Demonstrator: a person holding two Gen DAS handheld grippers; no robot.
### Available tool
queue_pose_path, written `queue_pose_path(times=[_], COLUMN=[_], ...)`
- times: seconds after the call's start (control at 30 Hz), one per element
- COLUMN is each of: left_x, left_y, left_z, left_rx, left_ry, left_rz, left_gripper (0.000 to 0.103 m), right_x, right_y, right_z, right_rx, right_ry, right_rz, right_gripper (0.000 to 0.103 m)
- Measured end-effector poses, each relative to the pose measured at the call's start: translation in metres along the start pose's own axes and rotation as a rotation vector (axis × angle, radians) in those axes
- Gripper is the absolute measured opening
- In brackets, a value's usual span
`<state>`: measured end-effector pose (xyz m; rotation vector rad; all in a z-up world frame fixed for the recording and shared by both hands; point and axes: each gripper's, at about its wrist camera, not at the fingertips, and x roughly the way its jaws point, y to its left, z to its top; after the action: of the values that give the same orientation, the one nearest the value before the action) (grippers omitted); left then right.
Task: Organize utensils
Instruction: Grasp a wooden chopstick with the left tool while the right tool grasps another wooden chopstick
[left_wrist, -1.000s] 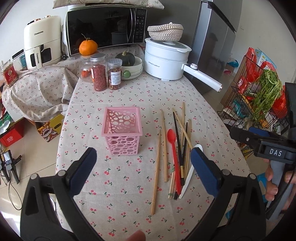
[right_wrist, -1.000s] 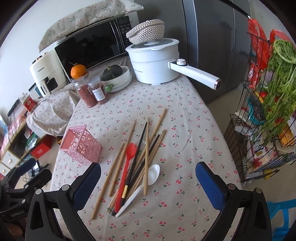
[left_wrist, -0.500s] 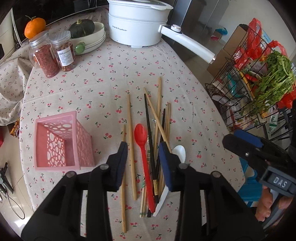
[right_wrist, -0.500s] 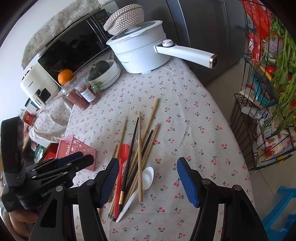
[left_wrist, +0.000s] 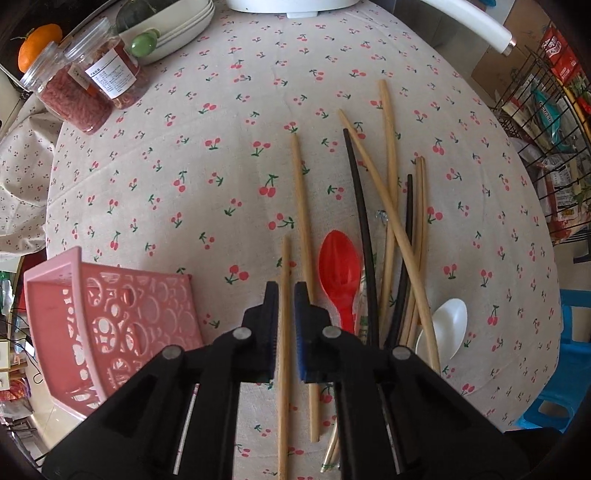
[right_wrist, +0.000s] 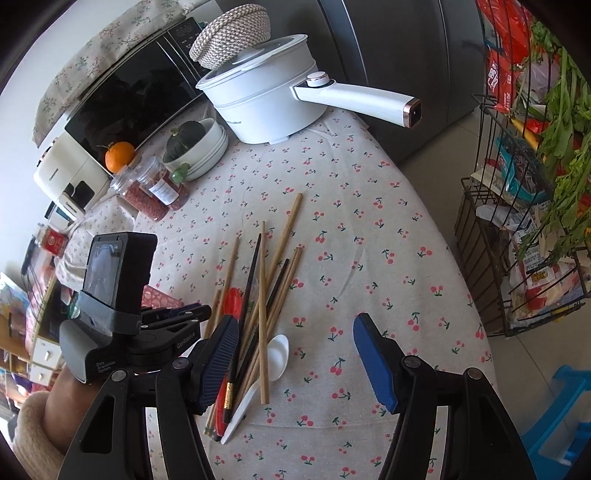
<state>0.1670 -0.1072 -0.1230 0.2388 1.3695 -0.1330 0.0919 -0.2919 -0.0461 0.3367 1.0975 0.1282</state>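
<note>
Left gripper (left_wrist: 286, 291) jaws just closing, nipped on leftmost wooden chopstick (left_wrist: 284, 332); its long axis runs near-to-far, in line with fingers. Pink basket (left_wrist: 110, 321) just left on tablecloth (left_wrist: 184, 166). Right gripper (right_wrist: 291, 332) jaws apart, empty, over remaining pile near white spoon (right_wrist: 275, 356).

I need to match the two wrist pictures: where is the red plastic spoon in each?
Left wrist view: the red plastic spoon lies right of centre, bowl up, just right of the left hand-held gripper.
Right wrist view: the spoon is left of centre, its bowl showing above the blue left pad of the right hand-held gripper.
Shared landmark: the white plastic spoon, at the right edge of the chopstick pile.
</note>
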Motion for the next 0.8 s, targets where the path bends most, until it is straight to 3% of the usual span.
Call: queue_pose_path(times=[0.1, 0.2, 0.47, 0.53, 0.63, 0.8], left_x=[0.007, 0.013, 0.015, 0.009, -0.019, -0.063], left_y=[0.0, -0.003, -0.005, 0.003, 0.005, 0.015], left_z=[-0.002, -0.005, -0.005, -0.009, -0.027, -0.056], left_rx=[-0.002, -0.016, -0.02, -0.065, -0.041, -0.03], left_ry=[0.022, 0.05, 0.039, -0.023, -0.14, -0.258], left_rz=[0.021, -0.004, -0.015, -0.057, -0.081, -0.16], left_gripper=[0.009, 0.009, 0.007, 0.007, 0.007, 0.006], right_x=[0.0, 0.001, 0.01, 0.014, 0.02, 0.034], right_y=[0.001, 0.002, 0.001, 0.001, -0.001, -0.005], right_z=[0.0, -0.001, -0.001, -0.001, -0.002, -0.004], right_rx=[0.0, -0.002, -0.007, -0.011, -0.007, 0.01], right_ry=[0.001, 0.004, 0.03, 0.038, 0.053, 0.091], right_rz=[-0.002, -0.009, -0.022, -0.032, -0.047, -0.058], right_gripper=[0.066, 0.066, 0.066, 0.066, 0.066, 0.066])
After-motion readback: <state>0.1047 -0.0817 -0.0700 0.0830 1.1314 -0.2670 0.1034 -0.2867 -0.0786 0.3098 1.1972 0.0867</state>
